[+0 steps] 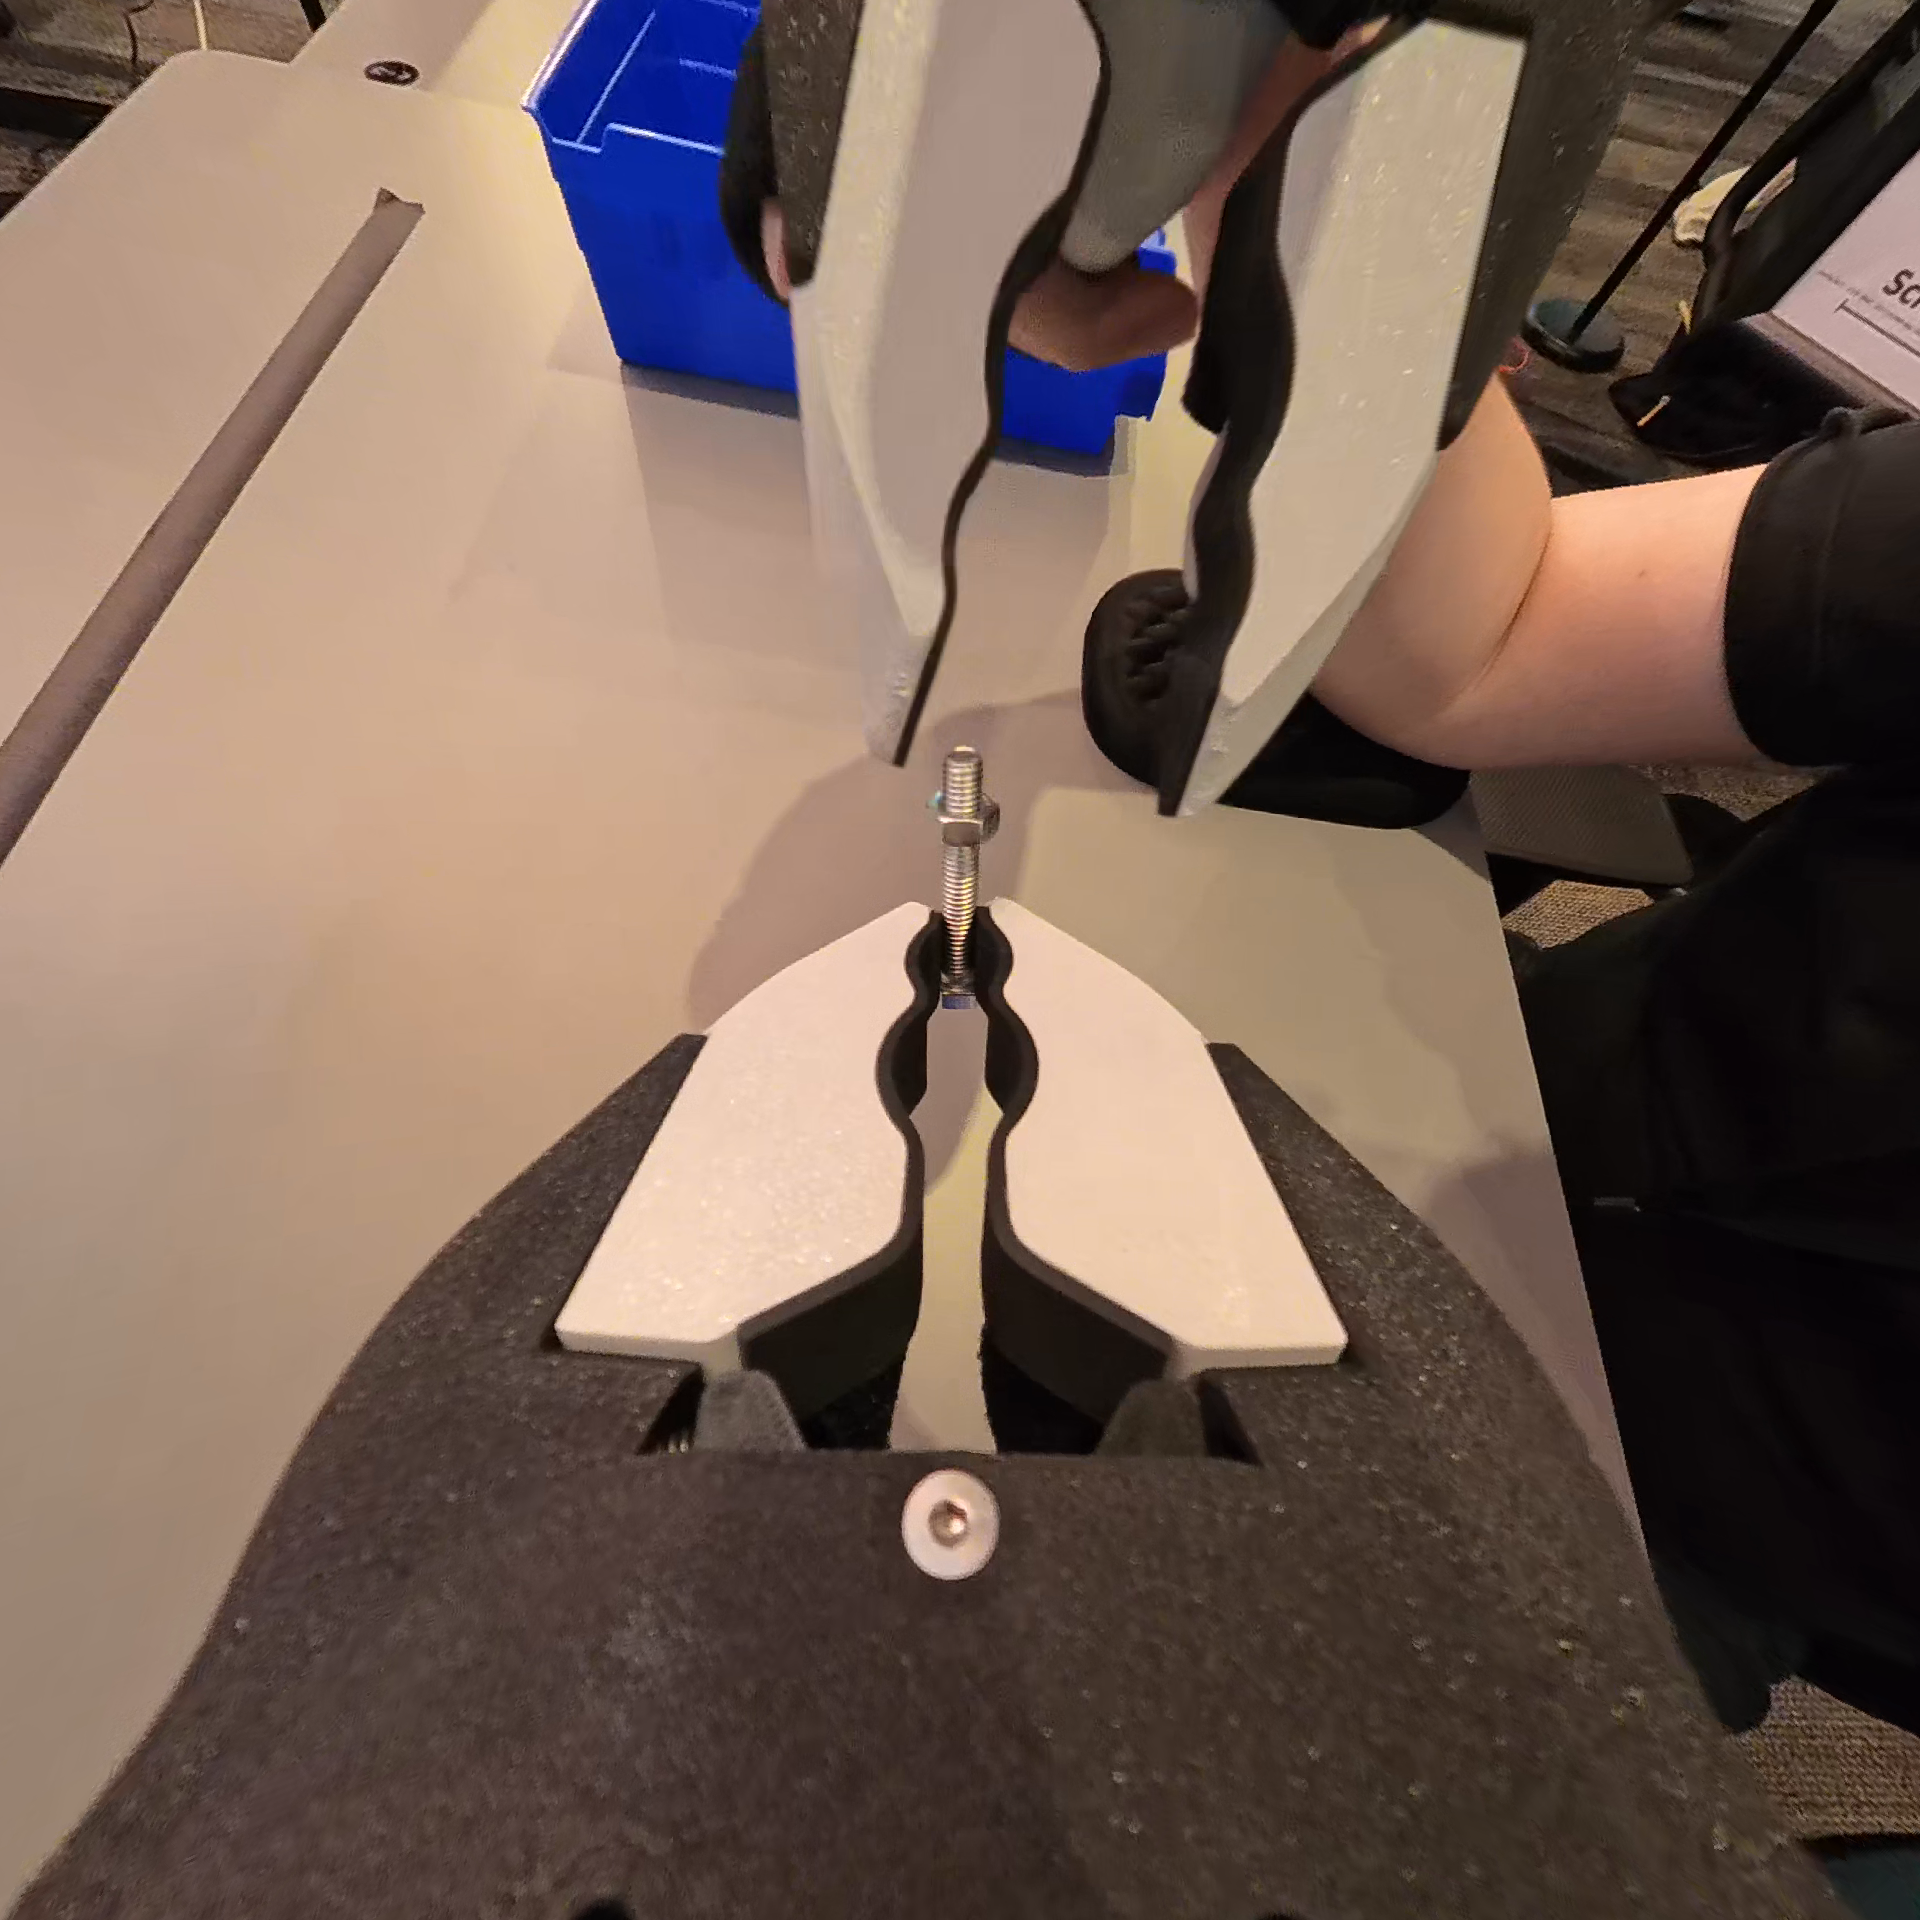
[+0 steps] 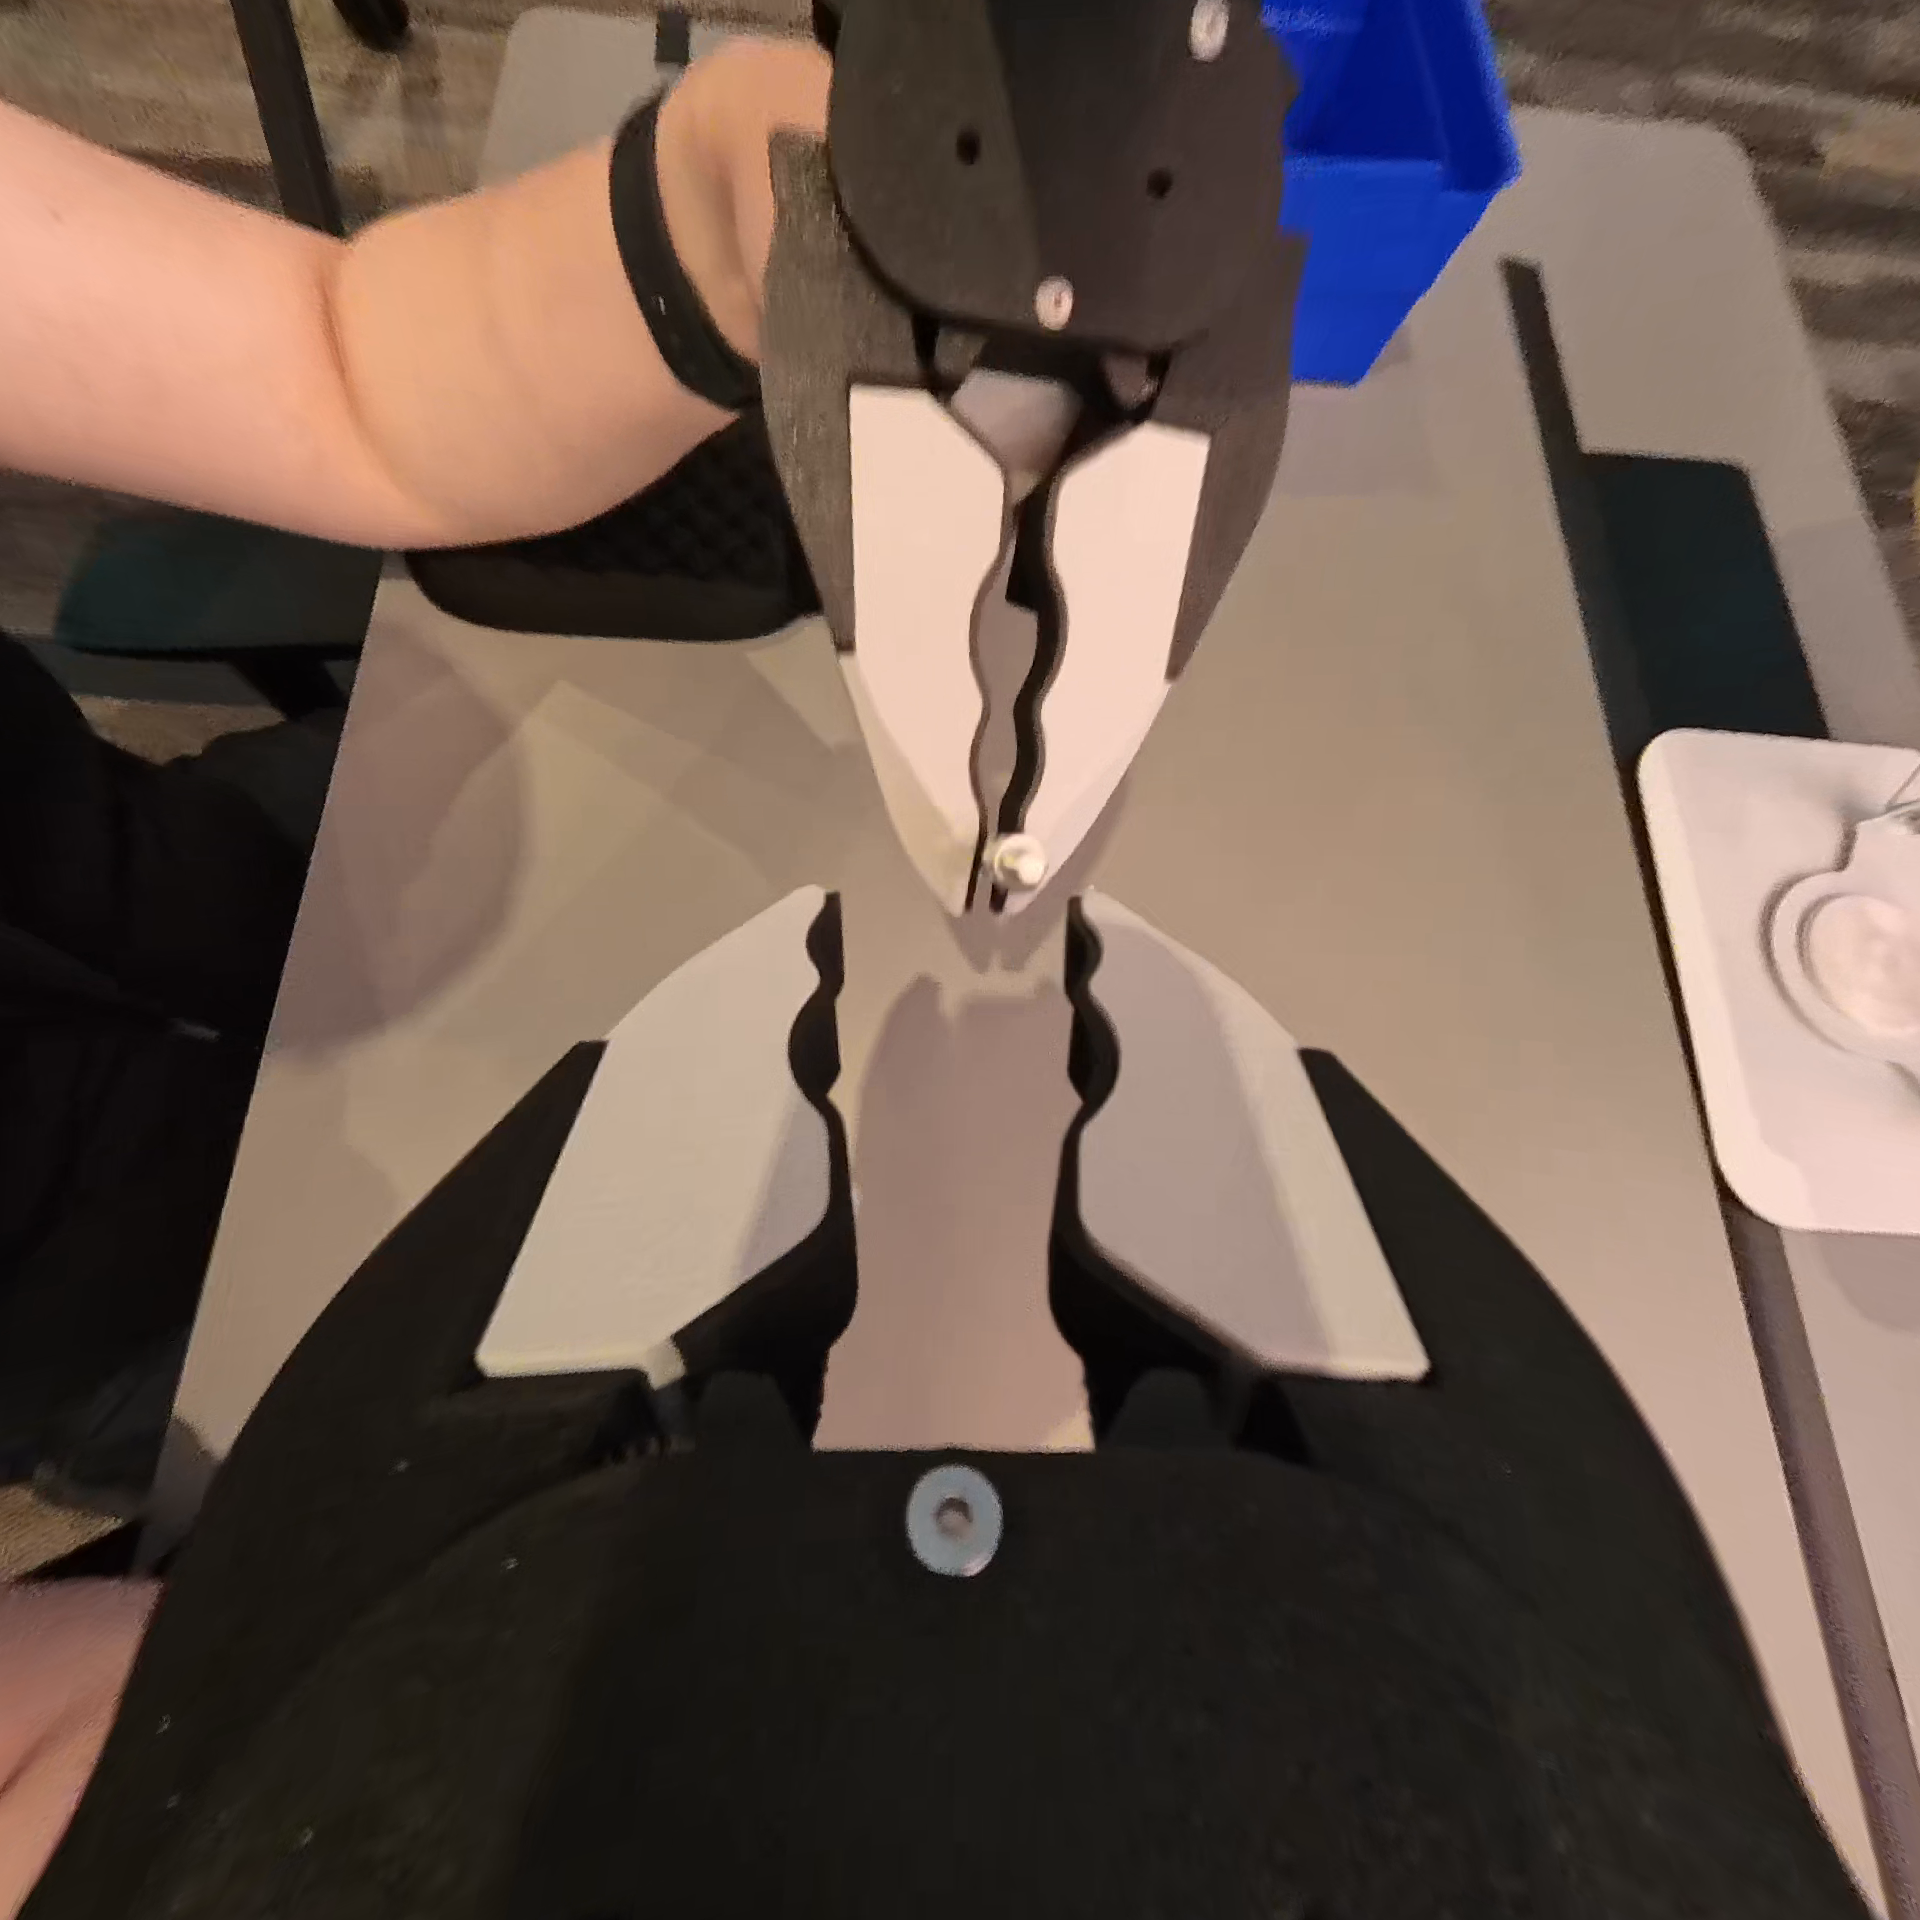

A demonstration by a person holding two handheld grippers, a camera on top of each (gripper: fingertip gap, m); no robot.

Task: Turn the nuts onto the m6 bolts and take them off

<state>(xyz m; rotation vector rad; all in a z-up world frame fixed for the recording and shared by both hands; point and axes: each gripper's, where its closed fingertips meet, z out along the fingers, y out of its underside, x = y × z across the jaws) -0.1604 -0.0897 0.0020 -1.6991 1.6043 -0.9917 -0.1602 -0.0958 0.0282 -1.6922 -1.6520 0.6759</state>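
Observation:
My left gripper [image 1: 958, 914] is shut on a silver M6 bolt [image 1: 960, 883] and holds it by the head end above the table, with the thread pointing away. A hex nut [image 1: 962, 819] sits on the thread near its tip. My right gripper [image 1: 1029, 779] is open, its fingertips just beyond the bolt's tip, not touching it. In the right wrist view my right gripper [image 2: 951, 909] is open and empty. The left gripper [image 2: 992, 902] faces it, with the bolt and nut [image 2: 1013, 860] end-on at its tips.
A grey table [image 1: 416, 727] lies under both grippers. A blue bin [image 1: 665, 229] stands at its far side, also seen in the right wrist view [image 2: 1382, 208]. A white tray [image 2: 1766, 987] lies at the right. A person's forearm [image 1: 1507, 613] and a black chair are at the table's edge. Left and right tips are no more than a few centimetres apart.

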